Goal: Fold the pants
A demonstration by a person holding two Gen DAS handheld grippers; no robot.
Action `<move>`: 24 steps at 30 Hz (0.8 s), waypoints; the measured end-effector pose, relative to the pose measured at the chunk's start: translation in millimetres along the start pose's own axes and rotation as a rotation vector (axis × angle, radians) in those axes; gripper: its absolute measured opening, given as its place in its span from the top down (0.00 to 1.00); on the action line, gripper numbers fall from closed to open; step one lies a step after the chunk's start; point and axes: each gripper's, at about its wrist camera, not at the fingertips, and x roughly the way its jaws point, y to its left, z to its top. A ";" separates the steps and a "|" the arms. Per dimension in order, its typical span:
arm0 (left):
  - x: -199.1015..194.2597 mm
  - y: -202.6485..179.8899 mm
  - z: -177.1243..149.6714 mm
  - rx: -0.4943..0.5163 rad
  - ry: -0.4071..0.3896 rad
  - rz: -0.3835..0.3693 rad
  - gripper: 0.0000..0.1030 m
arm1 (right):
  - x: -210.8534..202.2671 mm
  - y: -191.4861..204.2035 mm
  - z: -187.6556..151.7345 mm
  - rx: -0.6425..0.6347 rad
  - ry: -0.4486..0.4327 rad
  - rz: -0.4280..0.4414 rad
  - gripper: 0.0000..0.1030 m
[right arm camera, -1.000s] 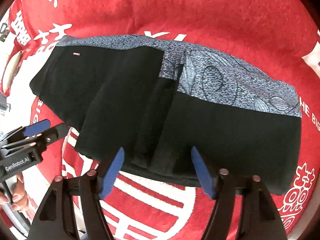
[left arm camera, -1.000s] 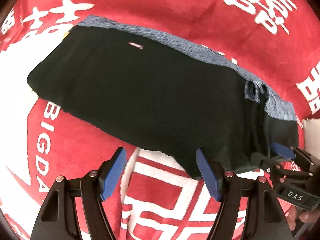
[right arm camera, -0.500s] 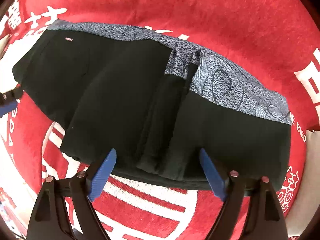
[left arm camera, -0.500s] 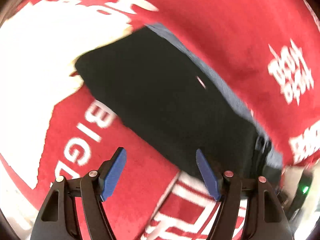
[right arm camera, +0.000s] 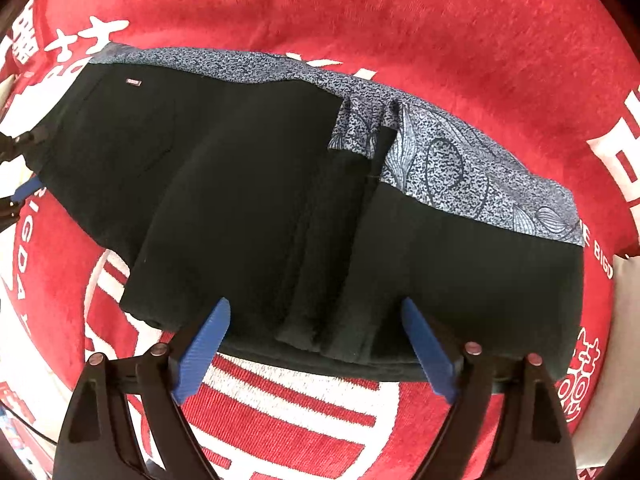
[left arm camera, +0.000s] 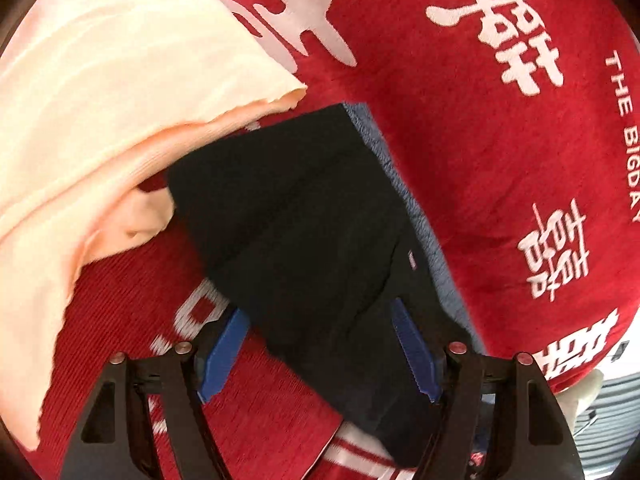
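Black, blue-patterned pants (right arm camera: 256,184); red cloth (right arm camera: 400,12)

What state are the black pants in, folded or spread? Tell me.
Folded. The black pants lie as a compact stacked bundle on the red cloth, layered edges showing along the near side.

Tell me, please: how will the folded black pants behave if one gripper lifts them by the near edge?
The black pants would probably sag and partly unfold, since they lie in soft, loose layers. They look light, with thin knit fabric. They will hardly slide on the red cloth, whose pile looks grippy.
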 end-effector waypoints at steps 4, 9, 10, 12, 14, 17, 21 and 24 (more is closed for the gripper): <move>0.3 0.6 7.9 -0.046 -0.020 -0.053 0.22 | 1.7 0.5 -0.1 0.005 -0.003 -0.003 0.13; 5.0 -10.7 12.4 -0.040 -0.045 -0.058 0.22 | 2.8 0.0 0.5 0.007 -0.006 0.000 0.12; 10.7 -10.1 12.3 -0.039 -0.028 -0.033 0.22 | 3.2 0.1 0.9 0.007 -0.005 -0.001 0.12; 14.6 -16.6 11.3 -0.005 -0.033 0.008 0.22 | 3.3 0.3 2.9 0.007 -0.002 0.000 0.11; 17.5 -27.7 10.1 0.052 -0.029 0.105 0.32 | 3.4 0.2 5.4 0.005 0.005 0.001 0.11; 19.0 -33.9 10.4 0.090 -0.027 0.218 0.65 | -2.5 -0.7 12.1 0.000 0.013 0.006 0.11; 14.2 -61.8 4.5 0.221 -0.056 0.296 0.73 | -33.2 -1.6 32.9 0.014 -0.028 0.060 0.11; 10.3 -96.5 -11.7 0.400 -0.108 0.383 0.73 | -49.9 2.5 65.1 0.018 -0.019 0.161 0.11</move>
